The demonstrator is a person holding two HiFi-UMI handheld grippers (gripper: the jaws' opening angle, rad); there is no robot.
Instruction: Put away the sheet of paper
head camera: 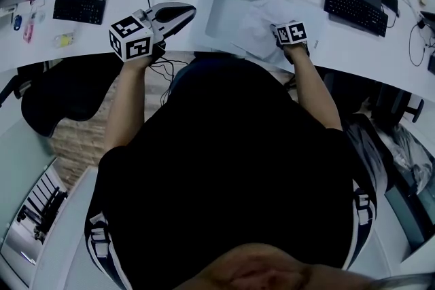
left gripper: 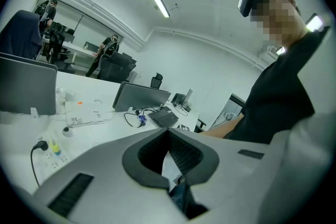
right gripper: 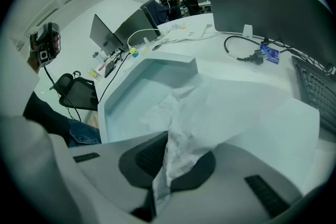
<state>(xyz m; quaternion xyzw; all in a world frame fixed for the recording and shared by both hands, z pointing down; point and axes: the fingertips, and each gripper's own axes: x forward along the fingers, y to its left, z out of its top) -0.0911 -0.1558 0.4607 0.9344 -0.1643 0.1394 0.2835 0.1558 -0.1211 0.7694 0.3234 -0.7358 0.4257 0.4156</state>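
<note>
Holding 1 edge of the crumpled sheet of paper [right gripper: 210,107], the right gripper [right gripper: 168,136] is closed tight on it. The paper lies partly over a white tray [right gripper: 118,81] on the bench [right gripper: 210,47]. The left gripper [left gripper: 168,131] is closed and empty.

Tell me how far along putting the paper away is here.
Done: the right gripper has the crumpled sheet of paper clamped in its jaws. In hand: the sheet sits over the open white tray, partly spilling past its edge, not yet released. Left: settle it inside and let go. The left gripper is shut, away from the paper.
</note>
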